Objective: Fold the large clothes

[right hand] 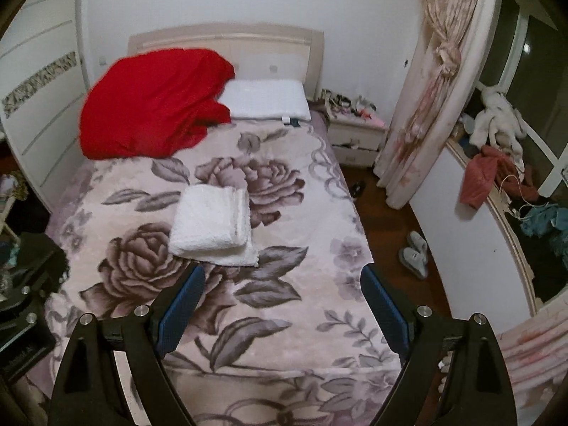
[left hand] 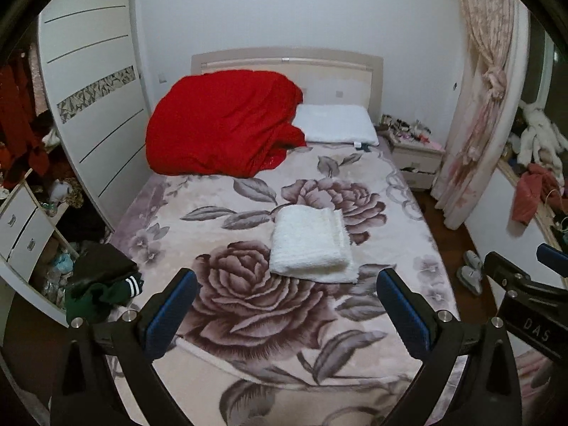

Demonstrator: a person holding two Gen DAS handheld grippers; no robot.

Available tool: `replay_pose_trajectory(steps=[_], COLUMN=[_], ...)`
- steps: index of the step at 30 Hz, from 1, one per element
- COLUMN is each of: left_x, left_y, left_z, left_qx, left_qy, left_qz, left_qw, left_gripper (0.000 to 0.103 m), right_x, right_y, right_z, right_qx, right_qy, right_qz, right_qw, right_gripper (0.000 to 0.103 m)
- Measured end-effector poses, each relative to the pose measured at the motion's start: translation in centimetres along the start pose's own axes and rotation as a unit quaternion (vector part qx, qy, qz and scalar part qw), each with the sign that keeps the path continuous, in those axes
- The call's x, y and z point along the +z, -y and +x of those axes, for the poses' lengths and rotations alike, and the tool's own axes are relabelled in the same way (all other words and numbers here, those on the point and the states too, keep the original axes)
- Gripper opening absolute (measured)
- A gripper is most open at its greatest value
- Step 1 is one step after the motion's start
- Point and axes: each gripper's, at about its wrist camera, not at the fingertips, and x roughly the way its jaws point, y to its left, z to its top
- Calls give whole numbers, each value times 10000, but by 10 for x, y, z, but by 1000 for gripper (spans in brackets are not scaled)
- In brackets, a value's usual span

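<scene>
Bed point(left hand: 248, 319): floral cover, flat. Red quilt point(left hand: 220, 124) heaped at the head. White garment point(left hand: 309, 245) lies mid-bed, folded square, layers aligned. Left claw point(left hand: 285, 305) and right claw point(right hand: 282, 303): both apart, empty, above the foot. Judgement: fold complete; lift clear without snagging the stack.

Readable lettering: one marking only

"DAS" in pale capitals on the black body of the right gripper point(left hand: 532, 298), seen at the right edge of the left wrist view. Faint pale print also on the black body of the left gripper point(right hand: 21, 340) at the left edge of the right wrist view, too blurred to read.
</scene>
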Motion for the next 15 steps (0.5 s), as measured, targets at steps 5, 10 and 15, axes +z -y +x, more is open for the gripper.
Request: replay_pose_trajectory(steps=[5, 10, 15], left_x=[0, -2, -7], left_y=[1, 3, 7], left_z=[-45, -67, -80], left_qx=[62, 168, 227], left_qy=[134, 33, -111], left_qz=[-139, -151, -158], left_qw=[9998, 9997, 9996], left_gripper=[103, 103, 103], right_x=[-8, -15, -22], right_y=[11, 22, 30], right_z=[-68, -110, -140], right_qx=[-11, 97, 259], right_qy=[325, 398, 373], right_qz=[-79, -98, -95], right_qw=[9994, 9991, 9989], right_gripper=[91, 92, 93])
